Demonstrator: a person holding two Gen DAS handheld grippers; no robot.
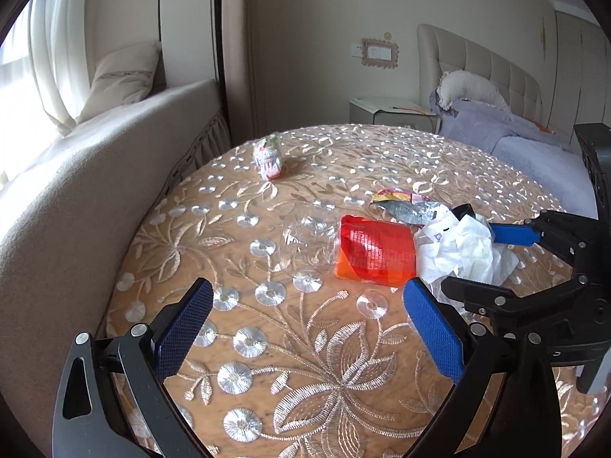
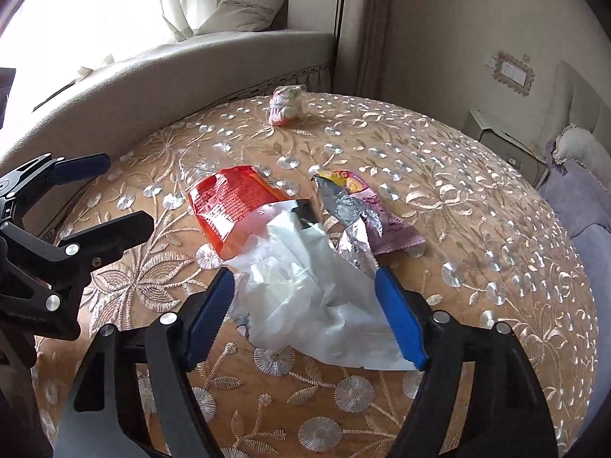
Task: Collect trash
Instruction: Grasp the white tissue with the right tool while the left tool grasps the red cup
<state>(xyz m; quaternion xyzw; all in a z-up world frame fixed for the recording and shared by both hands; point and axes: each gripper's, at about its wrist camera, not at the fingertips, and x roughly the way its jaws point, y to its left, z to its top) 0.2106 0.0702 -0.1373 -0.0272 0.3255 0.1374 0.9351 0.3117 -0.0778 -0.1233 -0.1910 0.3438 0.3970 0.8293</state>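
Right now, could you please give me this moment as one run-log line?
left hand-held gripper: open, empty | right hand-held gripper: around white crumpled bag, grip unclear | red wrapper, foil wrapper: on table

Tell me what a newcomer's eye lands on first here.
The red-labelled clear bottle lying mid-table, glaring against the gold embroidered tablecloth. Right beside it, crumpled white plastic sits between the right gripper pads, with a foil snack wrapper just behind it.
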